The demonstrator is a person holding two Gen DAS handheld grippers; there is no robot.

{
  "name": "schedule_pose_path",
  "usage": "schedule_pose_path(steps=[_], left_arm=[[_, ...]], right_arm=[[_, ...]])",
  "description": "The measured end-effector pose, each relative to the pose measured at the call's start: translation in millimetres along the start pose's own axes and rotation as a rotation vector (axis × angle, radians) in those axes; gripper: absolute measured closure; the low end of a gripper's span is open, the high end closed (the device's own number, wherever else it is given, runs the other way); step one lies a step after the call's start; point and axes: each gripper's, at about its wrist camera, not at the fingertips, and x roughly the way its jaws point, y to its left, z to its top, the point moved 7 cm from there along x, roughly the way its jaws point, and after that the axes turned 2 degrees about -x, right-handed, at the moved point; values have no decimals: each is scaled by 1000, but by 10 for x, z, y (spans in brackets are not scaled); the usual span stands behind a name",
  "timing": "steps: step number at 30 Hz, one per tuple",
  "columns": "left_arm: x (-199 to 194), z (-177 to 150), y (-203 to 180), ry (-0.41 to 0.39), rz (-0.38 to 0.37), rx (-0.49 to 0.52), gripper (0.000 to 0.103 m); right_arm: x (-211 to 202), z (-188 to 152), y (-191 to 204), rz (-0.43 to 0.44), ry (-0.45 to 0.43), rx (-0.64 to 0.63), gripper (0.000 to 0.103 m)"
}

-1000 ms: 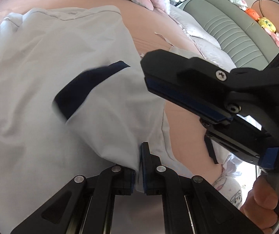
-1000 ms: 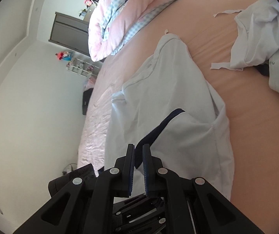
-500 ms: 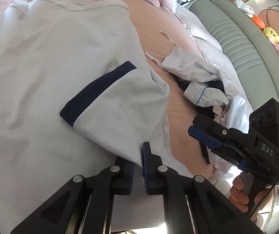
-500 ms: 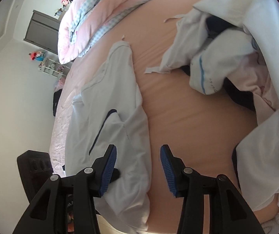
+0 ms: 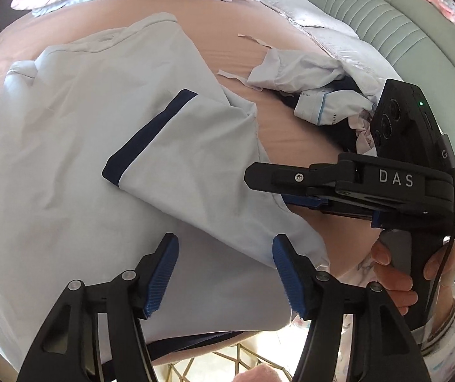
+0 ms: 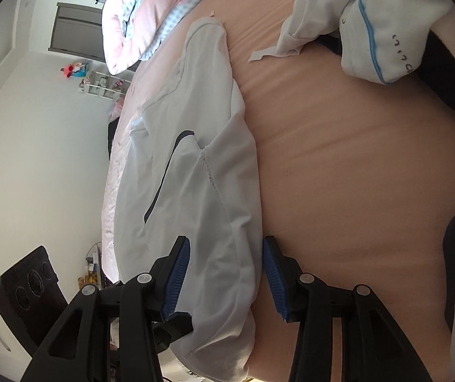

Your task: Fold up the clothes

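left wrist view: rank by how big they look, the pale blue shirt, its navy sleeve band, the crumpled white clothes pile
1. Pale blue shirt, fills most of the view.
2. Crumpled white clothes pile; it lies farther away, so its true size is unsure.
3. Navy sleeve band, a narrow strip.

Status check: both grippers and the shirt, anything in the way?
Left gripper jaws just opened, nothing pinched. Right gripper open, straddling the shirt edge. Sleeve folded across. Clothes pile apart from it.
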Motion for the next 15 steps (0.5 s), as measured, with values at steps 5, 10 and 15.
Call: schedule_pose_path(steps=[5,10,15], left_arm=[[56,18,26,14,-6,-27,44],[148,-3,35,32,0,-37,44],[179,-5,-10,38,-7,-33,44]], right_arm=[[98,39,-40,90,1,56,57],[221,76,-70,6,4,20,96],[123,42,-31,-37,-84,1,96]])
